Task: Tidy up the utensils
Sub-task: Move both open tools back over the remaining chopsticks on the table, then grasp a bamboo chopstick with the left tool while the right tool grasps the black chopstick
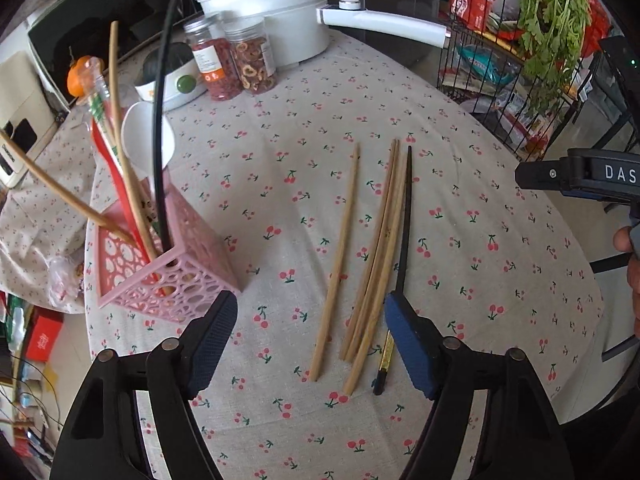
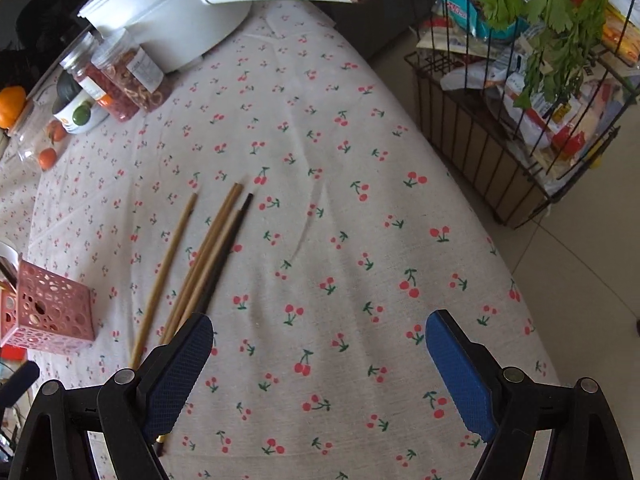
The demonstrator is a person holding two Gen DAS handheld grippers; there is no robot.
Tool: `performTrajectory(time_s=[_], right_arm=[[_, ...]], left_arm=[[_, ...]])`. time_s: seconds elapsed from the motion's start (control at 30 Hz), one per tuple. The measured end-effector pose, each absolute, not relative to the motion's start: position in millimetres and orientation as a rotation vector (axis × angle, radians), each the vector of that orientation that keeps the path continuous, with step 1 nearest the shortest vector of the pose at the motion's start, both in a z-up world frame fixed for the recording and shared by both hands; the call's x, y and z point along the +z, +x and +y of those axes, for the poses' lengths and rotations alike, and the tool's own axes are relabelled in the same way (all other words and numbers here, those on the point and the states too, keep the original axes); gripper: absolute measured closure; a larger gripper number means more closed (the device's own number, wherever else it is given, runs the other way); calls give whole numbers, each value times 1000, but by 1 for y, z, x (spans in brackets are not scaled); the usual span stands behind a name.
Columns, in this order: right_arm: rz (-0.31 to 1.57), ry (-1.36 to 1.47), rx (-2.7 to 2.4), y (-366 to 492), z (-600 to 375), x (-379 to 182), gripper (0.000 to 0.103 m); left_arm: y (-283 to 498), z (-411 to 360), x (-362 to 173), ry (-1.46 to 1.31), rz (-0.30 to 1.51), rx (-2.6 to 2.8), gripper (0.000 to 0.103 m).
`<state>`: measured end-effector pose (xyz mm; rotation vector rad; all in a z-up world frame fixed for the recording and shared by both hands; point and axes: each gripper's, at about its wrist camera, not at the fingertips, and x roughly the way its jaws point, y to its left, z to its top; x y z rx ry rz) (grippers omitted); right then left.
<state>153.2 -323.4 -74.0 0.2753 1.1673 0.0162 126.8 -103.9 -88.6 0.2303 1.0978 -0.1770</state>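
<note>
Several wooden chopsticks (image 1: 378, 256) and one black chopstick (image 1: 405, 236) lie loose on the cherry-print tablecloth (image 1: 280, 168). A pink perforated holder (image 1: 192, 268) at the left holds several chopsticks and a white spoon (image 1: 140, 136). My left gripper (image 1: 310, 344) is open and empty, just above the near ends of the loose chopsticks. In the right wrist view the chopsticks (image 2: 200, 264) lie left of my right gripper (image 2: 320, 368), which is open and empty above the cloth. The holder (image 2: 52, 312) sits at the far left there.
A white pot (image 1: 280, 12) with a long handle stands at the back, with two jars (image 1: 232, 60) and a small cooker (image 1: 172, 76) beside it. A black wire rack (image 2: 520, 128) with greens and packets stands off the table's right edge.
</note>
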Motion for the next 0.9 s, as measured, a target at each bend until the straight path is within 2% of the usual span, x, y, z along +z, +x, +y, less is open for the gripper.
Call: performTrajectory(time_s=[0.13, 0.2, 0.43, 0.57, 0.7, 0.77, 0.9], right_arm=[[1192, 264, 22, 158, -326, -81, 13], [1195, 266, 24, 160, -328, -82, 13], [1209, 272, 5, 168, -337, -87, 13], [1220, 265, 8, 173, -339, -91, 13], [1221, 250, 6, 176, -338, -92, 13], [1222, 253, 6, 176, -339, -93, 13], [1227, 258, 4, 175, -339, -94, 13]], left_arm=[[159, -131, -105, 238, 1136, -197, 67], [176, -141, -113, 246, 1138, -181, 73], [225, -154, -136, 243, 1170, -138, 84], [239, -159, -149, 242, 1202, -128, 85], [246, -160, -153, 241, 1196, -125, 88], [246, -159, -153, 230, 1202, -142, 94], [238, -160, -149, 250, 1207, -147, 96]])
